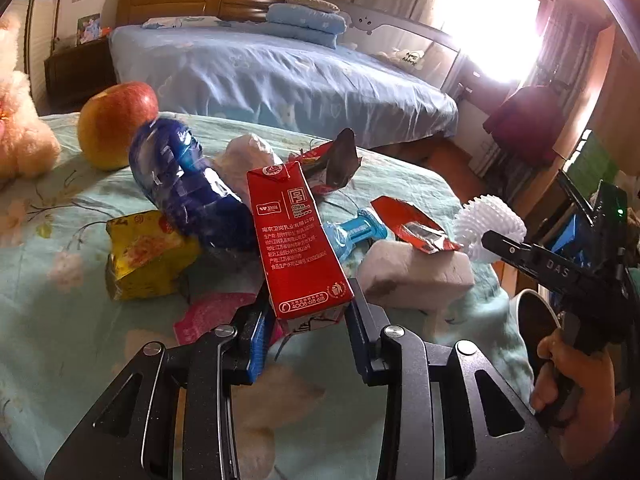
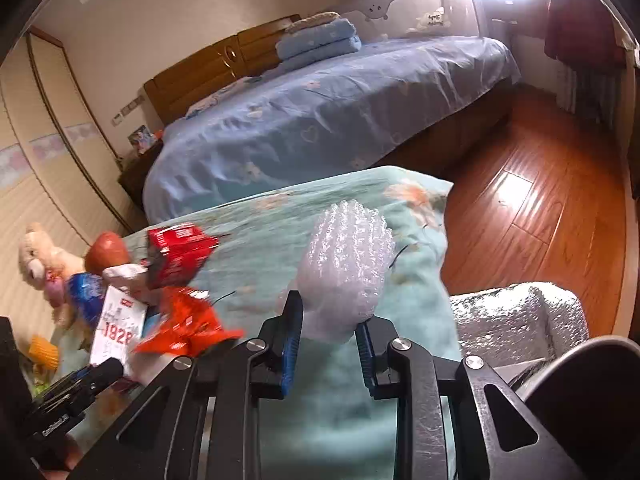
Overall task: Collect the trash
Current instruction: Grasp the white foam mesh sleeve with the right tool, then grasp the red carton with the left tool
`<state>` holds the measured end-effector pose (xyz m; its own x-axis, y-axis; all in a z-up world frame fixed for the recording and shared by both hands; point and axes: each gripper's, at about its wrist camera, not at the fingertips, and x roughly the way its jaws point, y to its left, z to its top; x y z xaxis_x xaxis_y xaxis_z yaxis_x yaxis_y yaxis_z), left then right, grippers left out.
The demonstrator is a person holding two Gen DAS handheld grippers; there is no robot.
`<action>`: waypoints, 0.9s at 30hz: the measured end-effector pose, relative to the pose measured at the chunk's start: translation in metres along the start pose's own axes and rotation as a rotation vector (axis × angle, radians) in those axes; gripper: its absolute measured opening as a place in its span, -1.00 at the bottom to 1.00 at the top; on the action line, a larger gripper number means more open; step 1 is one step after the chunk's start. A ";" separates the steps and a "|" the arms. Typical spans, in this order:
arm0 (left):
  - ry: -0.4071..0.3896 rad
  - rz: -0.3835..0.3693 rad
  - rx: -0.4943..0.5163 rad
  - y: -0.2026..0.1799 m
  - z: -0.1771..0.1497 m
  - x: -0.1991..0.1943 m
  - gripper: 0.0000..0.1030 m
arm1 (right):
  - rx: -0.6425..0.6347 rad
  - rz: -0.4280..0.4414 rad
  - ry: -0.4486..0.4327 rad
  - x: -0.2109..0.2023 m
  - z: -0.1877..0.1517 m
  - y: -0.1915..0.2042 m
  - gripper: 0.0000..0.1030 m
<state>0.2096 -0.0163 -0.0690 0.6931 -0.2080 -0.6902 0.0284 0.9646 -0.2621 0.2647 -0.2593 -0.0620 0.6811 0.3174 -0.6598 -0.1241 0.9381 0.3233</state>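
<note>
While the left gripper [image 1: 310, 312] is clamped on the bottom of a red carton [image 1: 298, 236], the carton stands tilted above the green floral cover [image 1: 60, 320], gable top pointing away. It's a glossy red milk box with white Chinese print and a little bin icon near the base, slightly dented at the bottom.

The right gripper [image 2: 330, 328] is closed around a white foam net [image 2: 346, 264], the bumpy mesh sleeve kind you get around fruit, and holds it up over the cover's edge. In the left view the same net [image 1: 490, 224] shows beside the right gripper's dark body, with a hand [image 1: 572, 380] on the handle.

The rest of the pile lies behind the carton: a crushed blue bottle [image 1: 188, 188], a crinkled yellow wrapper [image 1: 148, 252], red foil wrappers [image 1: 416, 224], a white block [image 1: 416, 276], a small blue plastic thing [image 1: 356, 236] I can't identify, and a pink packet [image 1: 212, 316] half hidden under the left fingers. An apple [image 1: 116, 124] and a fluffy bear [image 1: 20, 140] sit to the left, the bear cut off by the frame.

The right view is blurry over the trash, so the red wrappers there smear out. A silvery lined bin [image 2: 520, 320] sits at lower right, partly covered by a dark round rim [image 2: 592, 368].
</note>
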 end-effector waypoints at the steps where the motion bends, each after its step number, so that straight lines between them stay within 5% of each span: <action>1: -0.002 0.000 0.003 0.000 -0.001 -0.002 -0.37 | 0.000 0.010 -0.002 -0.004 -0.004 0.003 -0.50; 27: 0.006 -0.122 0.164 -0.068 -0.051 -0.050 -0.38 | 0.065 0.039 -0.046 -0.093 -0.079 0.004 -0.50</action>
<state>0.1360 -0.0800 -0.0507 0.6730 -0.3255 -0.6642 0.2291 0.9455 -0.2312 0.1441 -0.2741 -0.0533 0.7092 0.3456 -0.6144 -0.1051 0.9137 0.3927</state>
